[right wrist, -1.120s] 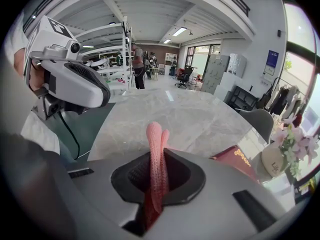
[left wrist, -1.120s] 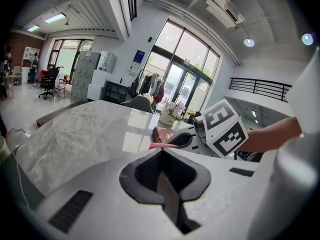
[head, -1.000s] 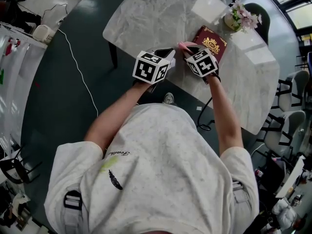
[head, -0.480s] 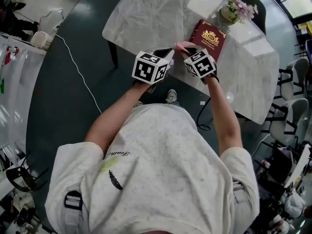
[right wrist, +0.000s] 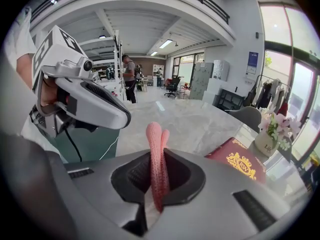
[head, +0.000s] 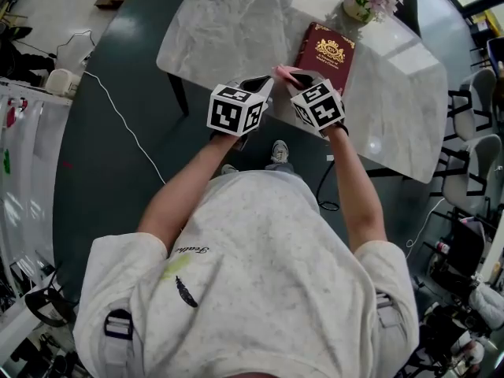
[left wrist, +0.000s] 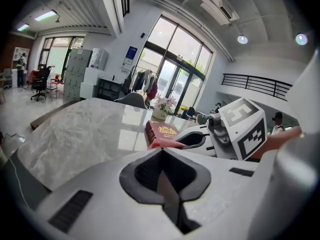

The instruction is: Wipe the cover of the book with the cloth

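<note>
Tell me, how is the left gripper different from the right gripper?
The right gripper is shut on a pink cloth; the left gripper is shut on nothing. The right gripper sits at the near edge of the red book; the left gripper sits farther from the book, at the edge of the table. Both have jaws together, and both carry a black-and-white marker cube.

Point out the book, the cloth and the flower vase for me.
book point(head: 324, 53): head view, middle of its red cover.
cloth point(right wrist: 156, 154): right gripper view, its pink upright fold.
flower vase point(right wrist: 265, 143): right gripper view, its white body.
</note>
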Demonstrator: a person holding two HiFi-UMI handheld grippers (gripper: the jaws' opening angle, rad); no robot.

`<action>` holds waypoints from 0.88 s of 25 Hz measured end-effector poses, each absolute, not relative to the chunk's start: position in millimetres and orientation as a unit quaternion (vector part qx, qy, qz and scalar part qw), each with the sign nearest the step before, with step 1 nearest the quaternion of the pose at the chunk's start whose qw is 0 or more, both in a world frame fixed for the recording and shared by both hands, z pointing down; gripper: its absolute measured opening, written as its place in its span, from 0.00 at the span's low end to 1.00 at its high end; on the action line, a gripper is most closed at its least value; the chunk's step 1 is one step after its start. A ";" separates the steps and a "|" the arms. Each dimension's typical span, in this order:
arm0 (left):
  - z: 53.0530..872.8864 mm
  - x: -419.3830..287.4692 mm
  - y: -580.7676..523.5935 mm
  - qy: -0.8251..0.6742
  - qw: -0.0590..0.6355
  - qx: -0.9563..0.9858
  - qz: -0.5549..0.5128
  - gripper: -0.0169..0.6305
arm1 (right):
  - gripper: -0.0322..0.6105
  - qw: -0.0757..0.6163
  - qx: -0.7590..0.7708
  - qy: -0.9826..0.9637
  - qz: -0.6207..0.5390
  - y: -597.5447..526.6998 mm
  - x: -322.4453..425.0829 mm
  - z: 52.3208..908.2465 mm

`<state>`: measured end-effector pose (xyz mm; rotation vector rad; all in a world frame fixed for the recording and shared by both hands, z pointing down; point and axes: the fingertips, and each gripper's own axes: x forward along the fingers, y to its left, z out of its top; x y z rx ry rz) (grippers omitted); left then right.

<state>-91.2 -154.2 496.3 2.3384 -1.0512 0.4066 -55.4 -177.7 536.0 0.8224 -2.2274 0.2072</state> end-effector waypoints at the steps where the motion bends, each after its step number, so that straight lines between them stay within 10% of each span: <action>1: 494.6 -90.6 -155.5 -0.391 0.269 0.867 0.149 0.04 | 0.07 0.362 0.327 -0.869 0.082 -177.2 -54.0 531.3; 22: 444.5 17.4 -187.3 -0.370 0.204 0.896 0.136 0.04 | 0.07 0.148 0.545 -0.819 0.104 -178.7 89.6 419.5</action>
